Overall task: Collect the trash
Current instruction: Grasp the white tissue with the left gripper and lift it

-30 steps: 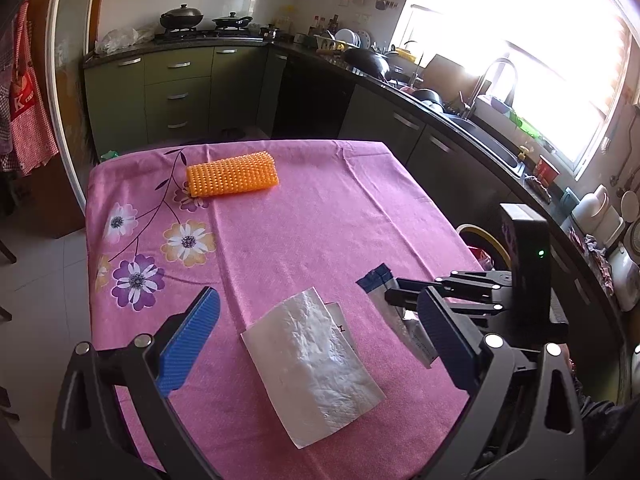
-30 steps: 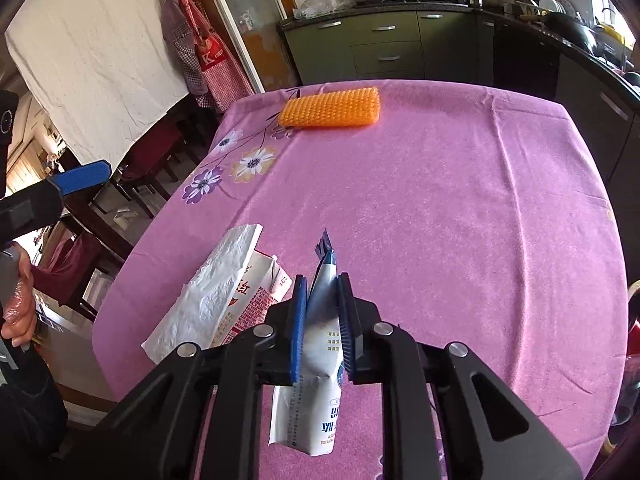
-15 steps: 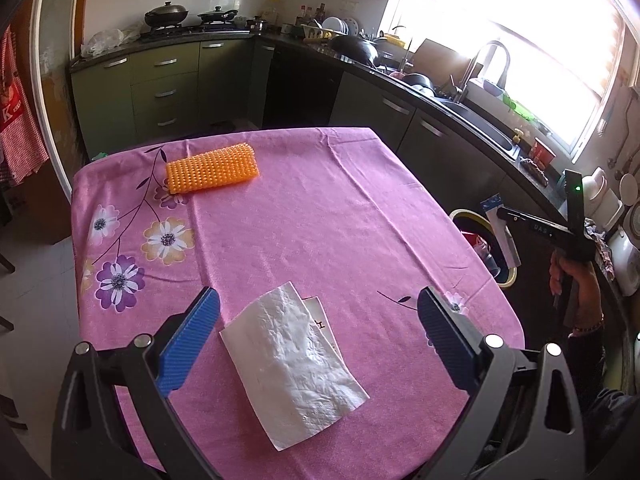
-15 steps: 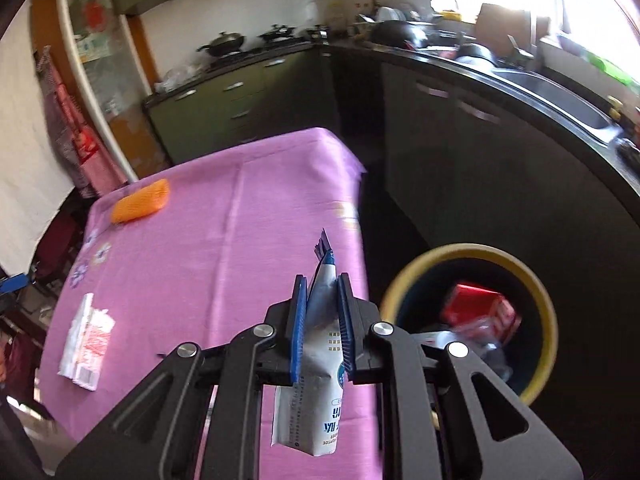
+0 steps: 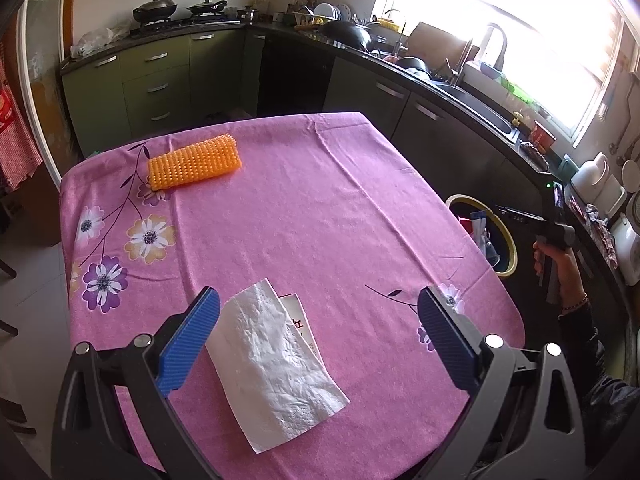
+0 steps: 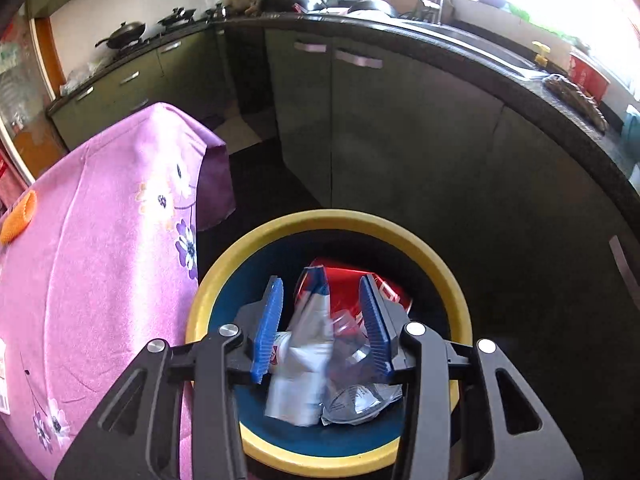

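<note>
My right gripper [image 6: 324,320] is open right above a yellow-rimmed bin [image 6: 332,220] beside the table. The white and blue wrapper [image 6: 308,344] is between the jaws, free of them, dropping into the bin onto a red carton [image 6: 348,284] and clear plastic. The bin [image 5: 508,248] and wrapper [image 5: 478,220] also show in the left wrist view. My left gripper [image 5: 316,340] is open and empty above the table's near edge, over a crumpled white tissue [image 5: 276,368] lying on a red-printed packet [image 5: 300,324].
The table has a pink flowered cloth [image 5: 300,208]. An orange bristly brush [image 5: 194,162] lies at its far left. Green kitchen cabinets [image 5: 160,84] and a dark counter with sink [image 5: 472,100] run behind and to the right.
My right gripper moved from beside the table to right over the bin and opened, letting go of the wrapper. My left gripper stayed open over the tissue.
</note>
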A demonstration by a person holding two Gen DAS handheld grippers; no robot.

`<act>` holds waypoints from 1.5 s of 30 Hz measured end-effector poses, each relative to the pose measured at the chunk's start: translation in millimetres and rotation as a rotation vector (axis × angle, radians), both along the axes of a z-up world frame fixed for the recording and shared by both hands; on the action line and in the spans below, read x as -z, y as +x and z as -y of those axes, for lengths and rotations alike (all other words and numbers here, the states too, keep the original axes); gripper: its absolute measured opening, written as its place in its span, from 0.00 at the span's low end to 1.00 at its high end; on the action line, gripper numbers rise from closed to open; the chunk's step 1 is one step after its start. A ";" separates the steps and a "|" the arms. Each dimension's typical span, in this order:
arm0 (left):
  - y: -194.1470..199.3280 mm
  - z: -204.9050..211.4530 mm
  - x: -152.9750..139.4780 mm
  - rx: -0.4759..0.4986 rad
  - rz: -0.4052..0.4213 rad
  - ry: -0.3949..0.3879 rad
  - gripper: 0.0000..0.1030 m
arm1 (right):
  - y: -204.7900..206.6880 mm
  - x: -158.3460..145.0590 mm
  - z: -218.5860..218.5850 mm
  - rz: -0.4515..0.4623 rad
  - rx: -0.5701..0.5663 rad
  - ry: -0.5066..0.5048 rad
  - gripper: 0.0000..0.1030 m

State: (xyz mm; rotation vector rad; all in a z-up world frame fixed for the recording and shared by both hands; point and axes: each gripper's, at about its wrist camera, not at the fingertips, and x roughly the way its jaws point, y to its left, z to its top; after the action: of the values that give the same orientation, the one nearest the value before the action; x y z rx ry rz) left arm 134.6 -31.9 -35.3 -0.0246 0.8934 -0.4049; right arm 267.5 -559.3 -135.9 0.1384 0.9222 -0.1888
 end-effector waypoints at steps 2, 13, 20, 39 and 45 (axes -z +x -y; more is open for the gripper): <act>-0.5 -1.2 2.9 -0.005 -0.011 -0.004 0.92 | -11.9 -6.0 -2.8 0.030 -0.001 0.028 0.44; 2.4 -17.5 42.3 -0.110 -0.134 0.006 0.92 | -65.5 -39.4 -56.2 0.128 -0.126 0.075 0.50; 8.1 -30.1 68.6 -0.168 -0.216 -0.005 0.91 | -68.0 -40.4 -92.9 0.128 -0.207 0.078 0.53; 9.9 -22.1 86.1 -0.099 -0.284 -0.053 0.40 | -64.8 -31.2 -94.1 0.116 -0.224 0.108 0.53; 6.5 -26.5 78.4 -0.099 -0.267 -0.062 0.22 | -65.7 -31.3 -95.2 0.119 -0.228 0.112 0.53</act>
State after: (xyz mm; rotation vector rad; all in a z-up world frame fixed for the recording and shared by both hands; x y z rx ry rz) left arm 141.1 -5.3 -113.8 -0.1824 1.1373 -0.3409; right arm 201.8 -464.0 -104.6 0.1447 0.8233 0.0819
